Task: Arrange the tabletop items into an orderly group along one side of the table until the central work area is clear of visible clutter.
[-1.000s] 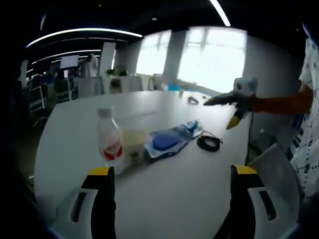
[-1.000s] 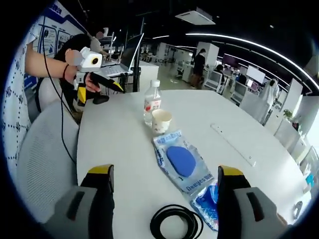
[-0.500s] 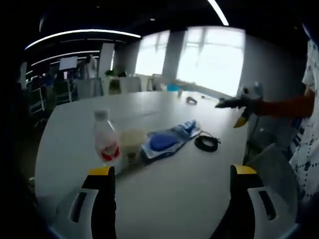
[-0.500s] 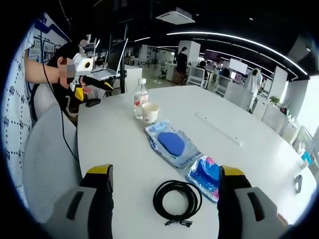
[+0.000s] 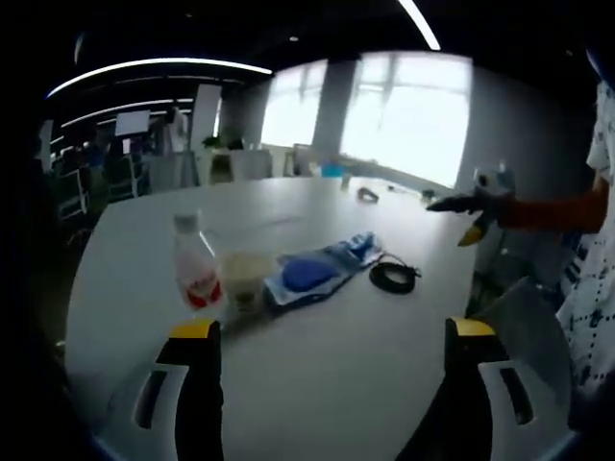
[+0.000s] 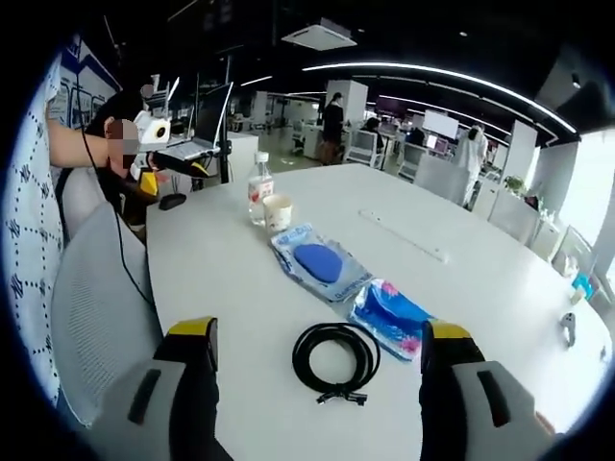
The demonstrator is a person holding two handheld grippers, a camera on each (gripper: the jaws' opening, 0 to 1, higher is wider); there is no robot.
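On the white table (image 5: pixel 317 375), as the left gripper view shows it, the items lie in a row ahead of the left gripper (image 5: pixel 332 331). Its two yellow-tipped jaws stand wide apart with nothing between them. From left to right the row reads: a plastic bottle (image 5: pixel 195 276) with a red label, upright; a paper cup (image 5: pixel 244 278) just beside it, also upright; a flat clear packet (image 5: pixel 309 274) with a blue pad inside, lying touching or nearly touching the cup; and a coiled black cable (image 5: pixel 394 277) near the packet's far end. At the right of this view the right gripper (image 5: pixel 478 219) hangs in the air over the table's edge, held by a person's hand; from here its jaw state cannot be told. A grey chair back (image 5: pixel 528 331) stands below it.

Across the table, the right gripper view looks along the same row from the cable end. The right gripper's jaws stand released, apart and empty. The cable (image 6: pixel 335 358) lies nearest, between the jaws. Just beyond it sits a second blue packet (image 6: pixel 391 318), which this view shows flat and in full beside the first packet (image 6: pixel 318 265). The cup (image 6: pixel 278 213) and bottle (image 6: pixel 257 201) stand farther off, close together. The left gripper (image 6: pixel 159 161) appears at the upper left, beside a laptop (image 6: pixel 197 134) on a neighbouring desk.
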